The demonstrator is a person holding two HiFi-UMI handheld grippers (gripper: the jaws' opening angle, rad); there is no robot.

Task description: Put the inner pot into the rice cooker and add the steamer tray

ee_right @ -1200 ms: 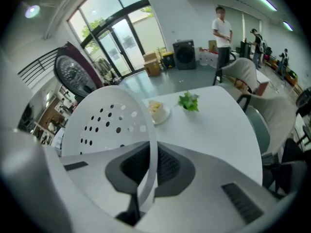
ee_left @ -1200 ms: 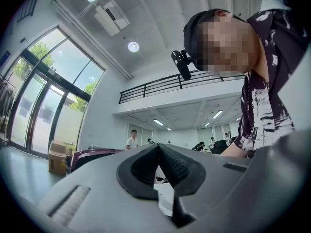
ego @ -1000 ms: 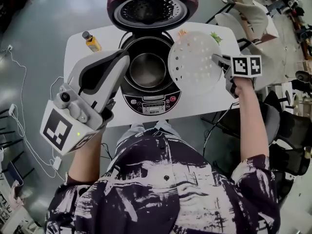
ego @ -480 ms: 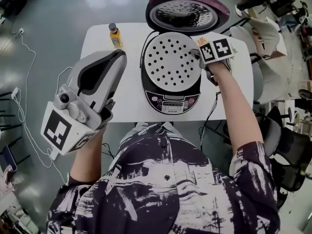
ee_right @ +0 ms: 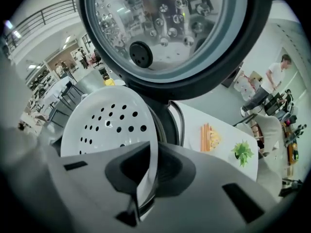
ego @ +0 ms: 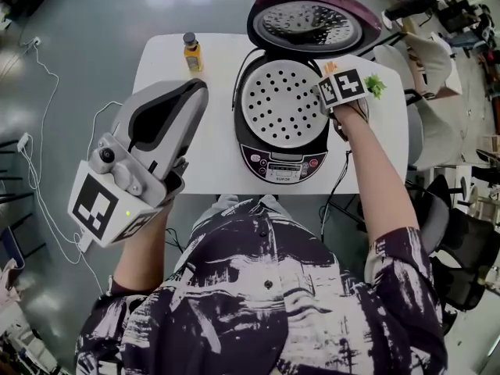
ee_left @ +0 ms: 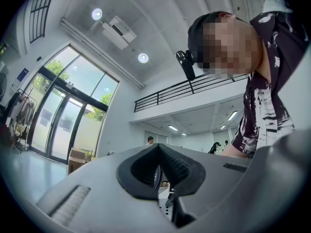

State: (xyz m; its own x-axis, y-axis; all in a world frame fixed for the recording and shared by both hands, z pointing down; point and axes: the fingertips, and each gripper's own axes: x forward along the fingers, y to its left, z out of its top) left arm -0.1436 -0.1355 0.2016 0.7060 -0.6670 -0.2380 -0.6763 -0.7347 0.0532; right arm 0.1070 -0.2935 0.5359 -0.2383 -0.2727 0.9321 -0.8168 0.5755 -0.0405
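The white perforated steamer tray [ego: 281, 104] lies over the mouth of the rice cooker [ego: 277, 162] and hides the inner pot. The cooker's lid [ego: 312, 22] stands open behind it. My right gripper [ego: 322, 100] points steeply down at the tray's right edge. In the right gripper view the tray [ee_right: 104, 123] has its thin rim pinched between the pads of this gripper [ee_right: 148, 178], under the shiny lid [ee_right: 165, 28]. My left gripper [ego: 195, 92] is held up at the left, away from the cooker. Its pads meet with nothing between them [ee_left: 156, 152].
The cooker stands on a white table [ego: 211, 155]. A small yellow bottle [ego: 191, 51] is at the back left. A plate of food [ee_right: 211, 137] and a green sprig [ego: 375, 86] lie right of the cooker. Chairs stand to the right and cables run on the floor at left.
My right gripper carried the steamer tray from the right of the cooker leftward and down over its mouth, covering the inner pot. The left gripper stayed shut at the left.
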